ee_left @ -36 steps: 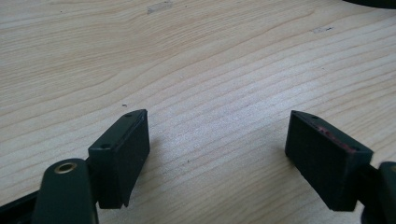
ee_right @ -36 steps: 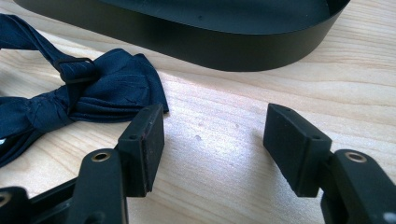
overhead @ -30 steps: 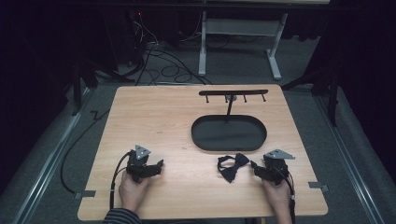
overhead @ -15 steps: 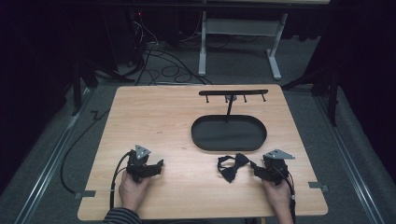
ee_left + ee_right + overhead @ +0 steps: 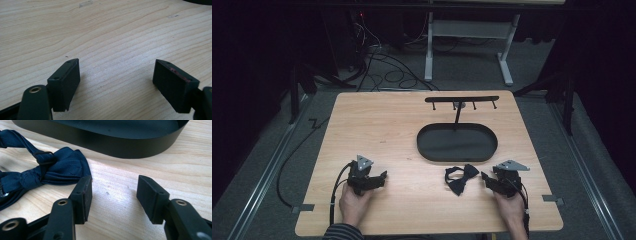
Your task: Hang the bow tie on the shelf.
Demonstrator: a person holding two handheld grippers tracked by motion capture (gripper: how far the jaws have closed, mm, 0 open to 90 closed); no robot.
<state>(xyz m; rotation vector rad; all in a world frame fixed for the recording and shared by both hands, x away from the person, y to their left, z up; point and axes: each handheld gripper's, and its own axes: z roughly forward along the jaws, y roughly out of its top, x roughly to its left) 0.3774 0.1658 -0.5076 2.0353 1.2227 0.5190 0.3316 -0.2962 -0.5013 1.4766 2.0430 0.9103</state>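
Bow tie (image 5: 461, 178) lies flat on the counter (image 5: 392, 125), lower centre of the high view, just below the oval black tray (image 5: 457, 142). Right tool (image 5: 486, 178), beside it, has just been narrowing its empty jaws, probably lining up a pinch. Left tool (image 5: 382, 177) rests wide open, idle.

Each hand-held gripper is matt black: the left hand-held gripper (image 5: 382, 176) and the right hand-held gripper (image 5: 484, 176) both carry a grey three-cornered plate on top and trail a black cable back past the wrist. Their jaws are flat rectangular black blocks with small screw holes along the top edge, fixed to arms with brass-ringed holes. A striped cuff covers the left wrist (image 5: 343, 232).
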